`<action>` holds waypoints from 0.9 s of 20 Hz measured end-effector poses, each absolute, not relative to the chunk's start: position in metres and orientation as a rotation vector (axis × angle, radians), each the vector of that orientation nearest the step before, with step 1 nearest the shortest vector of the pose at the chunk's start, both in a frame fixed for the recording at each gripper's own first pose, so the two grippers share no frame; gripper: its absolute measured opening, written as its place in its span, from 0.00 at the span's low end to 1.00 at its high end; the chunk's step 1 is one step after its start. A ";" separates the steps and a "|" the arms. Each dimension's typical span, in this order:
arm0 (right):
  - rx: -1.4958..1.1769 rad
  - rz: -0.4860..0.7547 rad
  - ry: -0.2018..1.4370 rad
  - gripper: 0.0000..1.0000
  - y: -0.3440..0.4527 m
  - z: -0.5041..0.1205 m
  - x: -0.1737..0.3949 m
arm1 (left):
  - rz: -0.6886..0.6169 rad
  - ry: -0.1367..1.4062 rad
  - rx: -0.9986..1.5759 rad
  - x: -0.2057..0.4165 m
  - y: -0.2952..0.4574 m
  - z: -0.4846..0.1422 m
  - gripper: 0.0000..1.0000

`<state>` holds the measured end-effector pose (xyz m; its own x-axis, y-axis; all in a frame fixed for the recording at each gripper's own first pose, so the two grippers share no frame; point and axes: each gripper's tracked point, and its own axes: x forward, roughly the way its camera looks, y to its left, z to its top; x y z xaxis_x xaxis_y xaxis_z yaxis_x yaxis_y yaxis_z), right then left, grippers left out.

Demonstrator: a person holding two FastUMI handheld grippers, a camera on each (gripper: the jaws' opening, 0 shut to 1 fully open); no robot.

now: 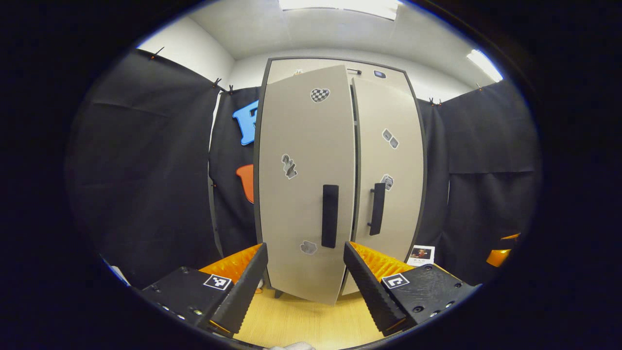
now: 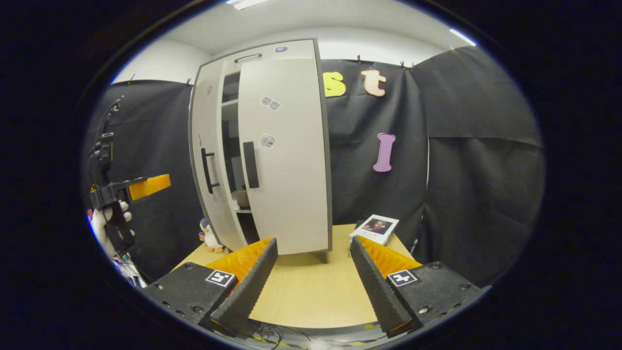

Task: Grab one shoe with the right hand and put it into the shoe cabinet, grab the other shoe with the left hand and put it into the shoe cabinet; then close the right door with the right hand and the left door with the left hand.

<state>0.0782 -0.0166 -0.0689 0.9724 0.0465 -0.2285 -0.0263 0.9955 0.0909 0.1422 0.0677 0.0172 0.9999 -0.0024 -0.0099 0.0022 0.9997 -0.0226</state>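
The tall beige shoe cabinet (image 1: 311, 73) stands right in front of my left gripper (image 1: 305, 248), which is open and holds nothing. Its left door (image 1: 306, 160) is ajar and swung towards me, its dark handle (image 1: 330, 216) just above my fingers. The right door (image 1: 388, 160) looks shut, or nearly so. In the right gripper view, the gap between the left door (image 2: 206, 146) and right door (image 2: 284, 155) shows shelves, with a dark shape (image 2: 243, 198) on one, maybe a shoe. My right gripper (image 2: 313, 243) is open and empty above the table, short of the cabinet. A gloved hand (image 2: 99, 223) holds the left gripper (image 2: 148, 185).
The cabinet rests on a light wooden tabletop (image 2: 311, 287). A small penguin toy (image 2: 210, 236) stands by the cabinet's left foot. A white booklet (image 2: 374, 228) lies on the table to the cabinet's right, against the black cloth wall (image 2: 476, 170).
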 end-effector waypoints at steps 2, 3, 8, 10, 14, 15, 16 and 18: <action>0.087 0.033 0.220 0.99 -0.014 -0.068 0.078 | -0.013 0.010 -0.024 0.122 0.064 0.019 0.96; 0.089 0.034 0.216 0.99 -0.012 -0.068 0.077 | -0.017 0.007 -0.023 0.112 0.062 0.020 0.96; 0.092 0.045 0.202 1.00 -0.003 -0.067 0.074 | -0.010 0.017 -0.011 0.069 0.061 0.003 0.96; 0.090 0.043 0.183 0.99 0.000 -0.063 0.073 | -0.002 0.043 -0.029 0.055 0.066 -0.013 0.96; 0.081 0.045 0.139 0.99 0.009 -0.051 0.071 | 0.038 0.079 -0.051 0.039 0.081 -0.035 0.96; 0.077 0.050 0.136 0.99 0.012 -0.048 0.070 | 0.042 0.084 -0.057 0.037 0.083 -0.036 0.96; 0.074 0.055 0.126 1.00 0.015 -0.046 0.071 | 0.042 0.081 -0.058 0.035 0.082 -0.034 0.96; 0.069 0.065 0.116 0.99 0.020 -0.042 0.071 | 0.043 0.070 -0.048 0.032 0.082 -0.030 0.95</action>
<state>0.0712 0.0203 -0.0421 0.9911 0.0684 -0.1138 -0.0604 0.9955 0.0728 0.0323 0.0824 -0.0298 0.9966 0.0413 -0.0708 -0.0446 0.9979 -0.0461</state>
